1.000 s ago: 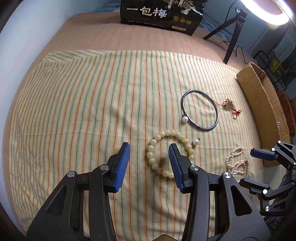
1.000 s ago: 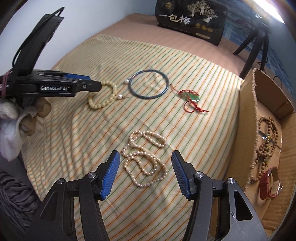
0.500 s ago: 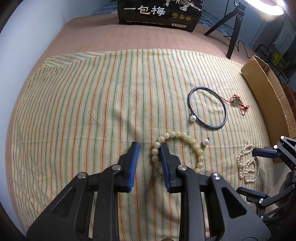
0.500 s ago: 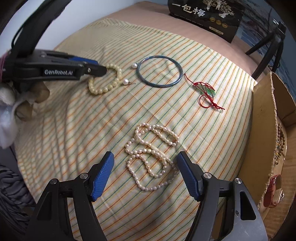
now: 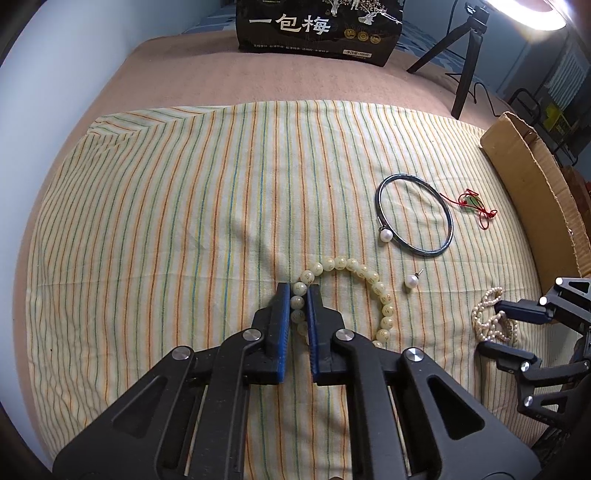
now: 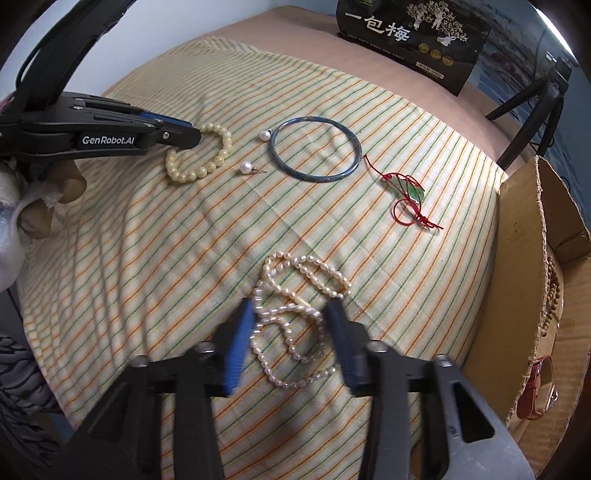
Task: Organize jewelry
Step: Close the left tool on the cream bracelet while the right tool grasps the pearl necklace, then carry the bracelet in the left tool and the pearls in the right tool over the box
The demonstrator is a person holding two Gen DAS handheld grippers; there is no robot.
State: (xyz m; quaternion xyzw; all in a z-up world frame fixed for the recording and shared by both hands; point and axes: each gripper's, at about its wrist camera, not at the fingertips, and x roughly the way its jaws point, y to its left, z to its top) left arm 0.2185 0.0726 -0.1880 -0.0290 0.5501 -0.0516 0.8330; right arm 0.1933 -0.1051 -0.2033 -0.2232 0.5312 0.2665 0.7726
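Observation:
My left gripper (image 5: 297,295) is shut on the left side of a cream bead bracelet (image 5: 364,275) that lies on the striped cloth (image 5: 184,221); it also shows in the right wrist view (image 6: 195,138), with the bracelet (image 6: 207,168) beside it. My right gripper (image 6: 290,312) is open, its jaws straddling a heap of pink-white pearl strands (image 6: 295,295), low over the cloth. The strands (image 5: 489,321) and the right gripper (image 5: 496,326) show at the right of the left wrist view.
A blue bangle (image 6: 316,147) with a pearl, a loose pearl earring (image 6: 245,168) and a red-cord green pendant (image 6: 408,192) lie further back. A cardboard box (image 6: 517,258) at the right holds wooden beads (image 6: 552,291) and a red watch (image 6: 535,391). A black package (image 5: 317,26) and a tripod (image 5: 465,55) stand behind.
My left gripper moved forward and closed on the cream bracelet. My right gripper dropped lower and forward, so its open jaws now flank the pearl strands.

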